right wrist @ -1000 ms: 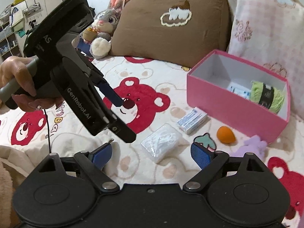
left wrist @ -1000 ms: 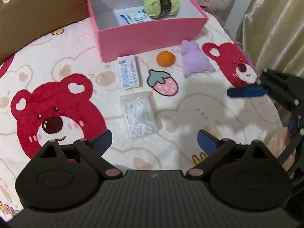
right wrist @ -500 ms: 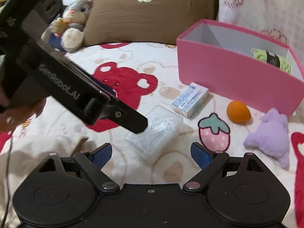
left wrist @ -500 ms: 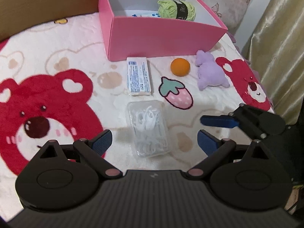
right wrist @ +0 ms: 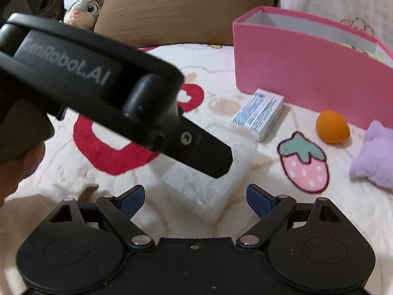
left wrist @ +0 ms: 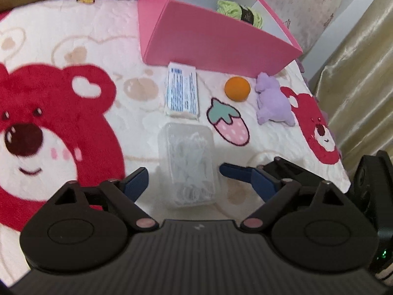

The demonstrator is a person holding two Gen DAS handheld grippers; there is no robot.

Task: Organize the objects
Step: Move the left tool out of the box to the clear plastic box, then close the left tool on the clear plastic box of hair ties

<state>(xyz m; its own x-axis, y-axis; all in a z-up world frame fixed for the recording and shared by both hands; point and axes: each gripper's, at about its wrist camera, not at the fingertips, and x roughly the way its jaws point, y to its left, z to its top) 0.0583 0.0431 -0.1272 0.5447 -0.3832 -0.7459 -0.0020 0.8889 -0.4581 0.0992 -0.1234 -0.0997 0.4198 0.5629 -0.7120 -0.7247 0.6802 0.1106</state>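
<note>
— Two hand-held grippers over the bed; how do they stand?

— The left hand-held gripper [left wrist: 200, 183] has its jaws apart, one blue pad on each side of the near end of the clear plastic box [left wrist: 188, 167] of white bits. Whether the pads touch it I cannot tell. The right hand-held gripper [right wrist: 194, 198] is spread wide too, with nothing between its pads; the same box [right wrist: 208, 169] lies just ahead of it, partly hidden by the left tool's black body.

— And the other things?

— All lie on the bear-print blanket [left wrist: 61, 113]. A white and blue packet [left wrist: 182, 93] sits just beyond the clear box, near the front wall of the pink box [left wrist: 208, 41]. An orange ball [left wrist: 237, 89] and a purple plush toy [left wrist: 272, 103] rest side by side to the right, close to that wall. Green yarn [left wrist: 239, 12] with a black band is inside the pink box.

— Anything behind?

— A brown pillow [right wrist: 181, 7] and a grey rabbit toy [right wrist: 84, 12] at the head of the bed.
</note>
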